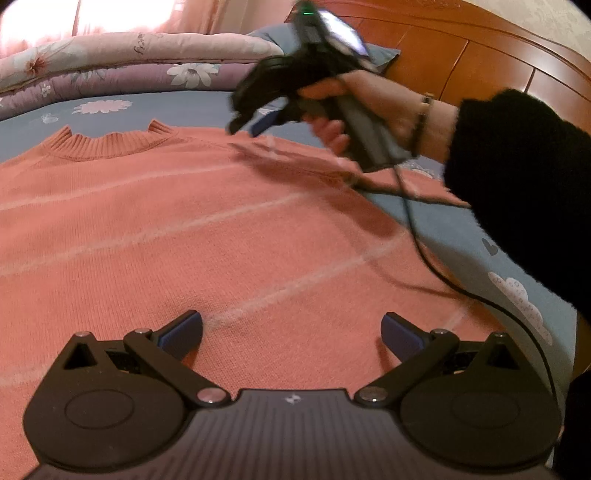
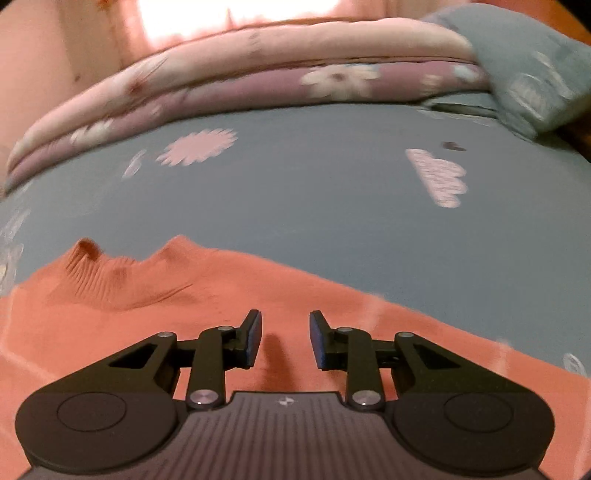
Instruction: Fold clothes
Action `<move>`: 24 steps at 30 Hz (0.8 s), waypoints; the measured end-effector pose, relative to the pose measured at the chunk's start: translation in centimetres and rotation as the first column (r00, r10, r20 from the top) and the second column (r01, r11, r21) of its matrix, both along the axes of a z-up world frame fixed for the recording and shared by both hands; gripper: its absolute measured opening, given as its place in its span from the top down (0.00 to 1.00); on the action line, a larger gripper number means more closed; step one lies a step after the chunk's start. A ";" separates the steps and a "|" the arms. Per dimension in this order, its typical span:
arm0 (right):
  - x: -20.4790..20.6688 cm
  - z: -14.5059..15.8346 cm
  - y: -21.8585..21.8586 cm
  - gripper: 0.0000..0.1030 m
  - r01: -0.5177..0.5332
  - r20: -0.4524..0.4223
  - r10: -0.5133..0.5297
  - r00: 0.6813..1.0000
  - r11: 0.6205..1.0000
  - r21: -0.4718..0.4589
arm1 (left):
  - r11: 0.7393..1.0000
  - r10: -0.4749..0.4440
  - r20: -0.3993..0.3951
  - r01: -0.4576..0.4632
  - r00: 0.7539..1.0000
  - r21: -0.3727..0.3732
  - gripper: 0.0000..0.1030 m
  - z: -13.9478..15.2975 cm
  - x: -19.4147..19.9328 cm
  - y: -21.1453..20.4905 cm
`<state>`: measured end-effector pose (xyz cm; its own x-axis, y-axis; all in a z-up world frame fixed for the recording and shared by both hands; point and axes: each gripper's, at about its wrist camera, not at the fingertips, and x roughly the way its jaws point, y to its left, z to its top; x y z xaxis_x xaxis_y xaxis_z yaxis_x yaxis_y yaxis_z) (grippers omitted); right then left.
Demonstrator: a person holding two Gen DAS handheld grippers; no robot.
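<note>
Left gripper (image 1: 291,334): jaws spread wide, released, nothing between them, blue pads facing inward. It hovers over the lower body of the sweater (image 1: 207,229); contact with the knit can't be judged from this view

Right gripper (image 2: 285,339): jaws parted with a narrow gap, released, nothing grasped. It sits above the sweater's shoulder area, just right of the ribbed collar (image 2: 110,277). In the left wrist view the same gripper (image 1: 251,125) is motion-blurred, held in the person's right hand (image 1: 369,107), fingers wrapped on the grey handle, above the sweater's right shoulder. A green light shows at the top of the unit, and a bracelet (image 1: 424,118) sits at the wrist ahead of a black sleeve (image 1: 517,177)

A black cable (image 1: 461,284) runs from the handle down across the sweater edge and the sheet

Sweater: salmon-pink knit with faint pale stripes, spread flat on the bed, collar pointing away from the cameras toward the folded bedding, not yet folded

Blue-grey bedsheet (image 2: 332,206) with white flower and cloud prints lies under it. A folded floral quilt (image 2: 258,74), pink over mauve, lies along the far side. A blue-grey pillow (image 2: 528,66) sits at far right, next to the quilt. An orange wooden headboard (image 1: 480,55) stands behind the hand, and a pink curtain (image 1: 122,14) with bright backlight hangs at the far left
</note>
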<state>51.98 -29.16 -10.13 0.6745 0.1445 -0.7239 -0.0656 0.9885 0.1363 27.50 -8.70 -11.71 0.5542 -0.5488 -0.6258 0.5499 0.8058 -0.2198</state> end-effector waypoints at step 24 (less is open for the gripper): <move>4.9 0.8 5.9 0.62 -0.058 0.004 0.058 0.998 0.996 0.064 | 0.999 0.001 -0.014 -0.001 1.000 -0.035 0.01 0.1 -0.2 0.3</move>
